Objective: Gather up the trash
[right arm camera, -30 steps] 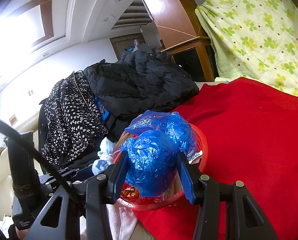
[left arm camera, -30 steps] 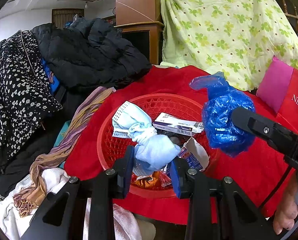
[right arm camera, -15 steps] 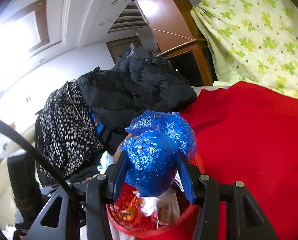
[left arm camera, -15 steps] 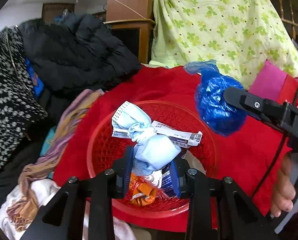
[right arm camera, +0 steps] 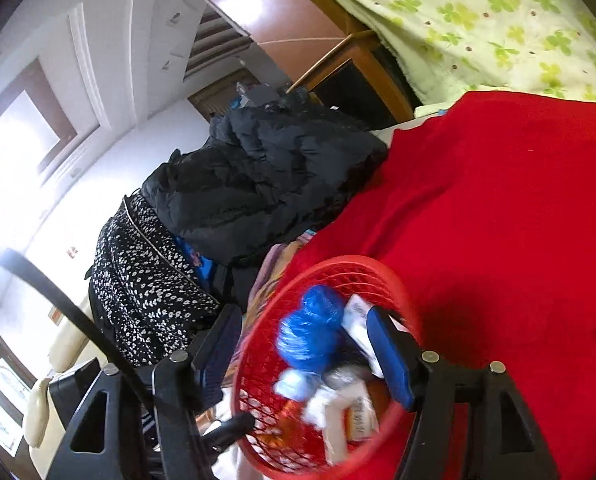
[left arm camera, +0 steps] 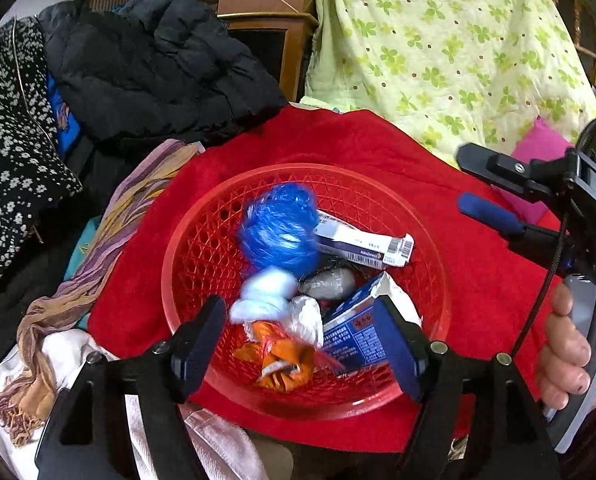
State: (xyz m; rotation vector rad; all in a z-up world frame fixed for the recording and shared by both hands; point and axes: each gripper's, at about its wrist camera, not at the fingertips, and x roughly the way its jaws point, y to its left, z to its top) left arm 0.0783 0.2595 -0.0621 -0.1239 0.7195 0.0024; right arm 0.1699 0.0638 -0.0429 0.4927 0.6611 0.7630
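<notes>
The left claw (left arm camera: 300,344) has just sprung its jaws wide and grips nothing; the pale blue bundle (left arm camera: 263,294) lies loose between and just ahead of its fingers, down in the red mesh basket (left arm camera: 201,248). The right claw (right arm camera: 304,354) has also just been opening, and its blue-padded fingers (right arm camera: 390,354) stand apart over the basket's near side with nothing pressed between them. The crumpled blue plastic bag (left arm camera: 279,232) sits blurred in the basket just beyond the left claw, touching the pale bundle and a white carton (left arm camera: 362,242). Closer to the left claw's right finger lie a blue printed box (left arm camera: 358,336), white tissue (left arm camera: 306,320) and an orange wrapper (left arm camera: 277,356). The basket rests on a red blanket (left arm camera: 378,148). Off to the left claw's left are a black padded jacket (left arm camera: 157,64) and a striped scarf (left arm camera: 109,240); far ahead hangs a green clover-print cloth (left arm camera: 438,40). A hand (left arm camera: 566,348) holds the right claw's handle.
</notes>
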